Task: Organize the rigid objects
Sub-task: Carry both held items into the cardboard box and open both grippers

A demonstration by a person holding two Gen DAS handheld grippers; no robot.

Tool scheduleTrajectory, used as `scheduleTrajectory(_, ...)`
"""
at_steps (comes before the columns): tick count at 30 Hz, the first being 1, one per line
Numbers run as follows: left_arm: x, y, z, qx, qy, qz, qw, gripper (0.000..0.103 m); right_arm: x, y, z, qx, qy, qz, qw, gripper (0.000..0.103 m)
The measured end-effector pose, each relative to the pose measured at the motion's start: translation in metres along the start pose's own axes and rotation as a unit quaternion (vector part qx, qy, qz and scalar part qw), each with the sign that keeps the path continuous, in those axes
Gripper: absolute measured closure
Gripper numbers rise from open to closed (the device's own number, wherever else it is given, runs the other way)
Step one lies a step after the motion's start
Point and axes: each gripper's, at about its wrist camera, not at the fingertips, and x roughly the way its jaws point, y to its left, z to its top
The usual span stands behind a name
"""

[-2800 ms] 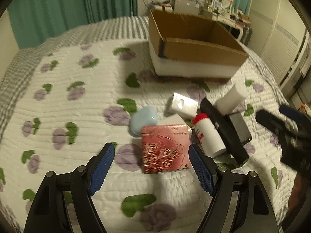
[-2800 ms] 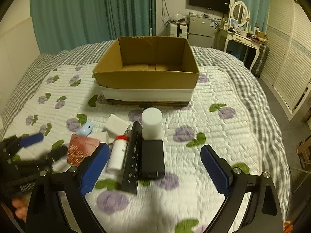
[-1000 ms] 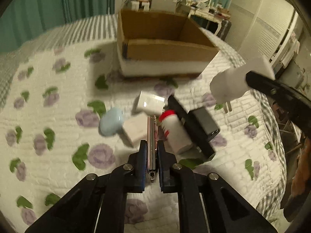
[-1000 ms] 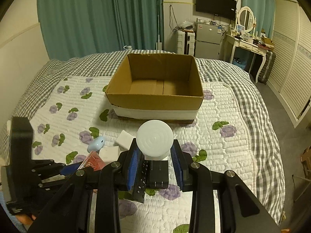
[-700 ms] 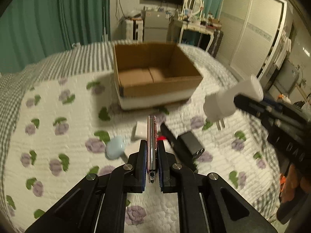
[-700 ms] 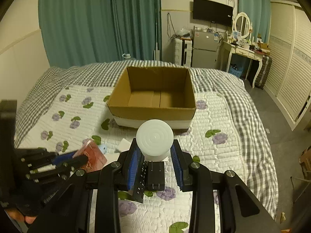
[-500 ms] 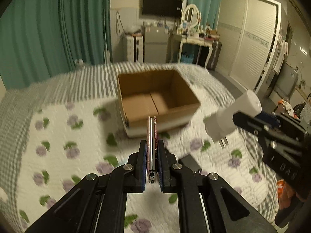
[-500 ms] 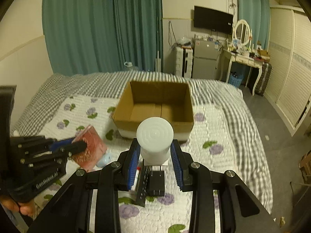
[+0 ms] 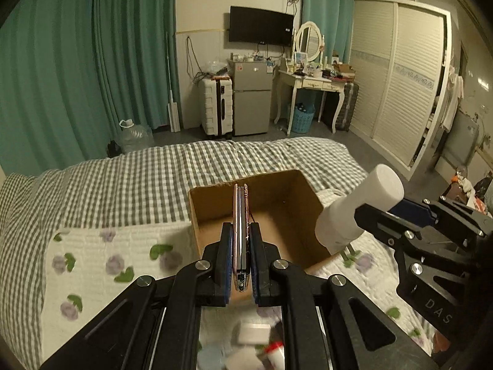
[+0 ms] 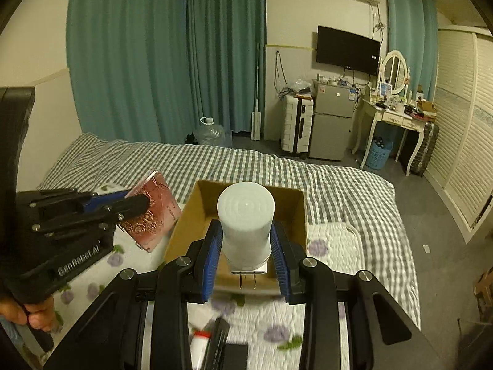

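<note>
Left claw [image 9: 240,257] pinches the pink case [image 9: 240,231]; right claw [image 10: 245,260] pinches the white plug adapter [image 10: 245,225]. Cardboard box [image 9: 277,215] at 12 o'clock looks empty; several items wait on the bed [image 9: 123,197].

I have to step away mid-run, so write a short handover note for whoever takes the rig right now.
Left tongs: shut on the thin pink case, held on edge, raised in front of the cardboard box.
Right tongs: shut on the white plug-in cylinder, prongs down, raised at the box's near wall.
Done: both items lifted; nothing visible inside the box.
Left: release both into the box, then fetch the red-capped bottle and other items blurred on the quilt.
</note>
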Motion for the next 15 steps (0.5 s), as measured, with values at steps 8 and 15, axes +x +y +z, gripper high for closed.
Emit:
scheduleTrajectory(8, 0.093, 0.009, -0.008, 0.003, 0.034, 0.003, 0.9994, 0.093, 0.099, -0.017, -0.005, 0.000, 0.049, -0.001, 0.999, 0.072)
scheduleTrajectory(15, 0.133, 0.008, -0.016, 0.020, 0.042, 0.002, 0.9989, 0.093, 0.152, -0.032, -0.027, 0.008, 0.085, -0.002, 0.996, 0.072)
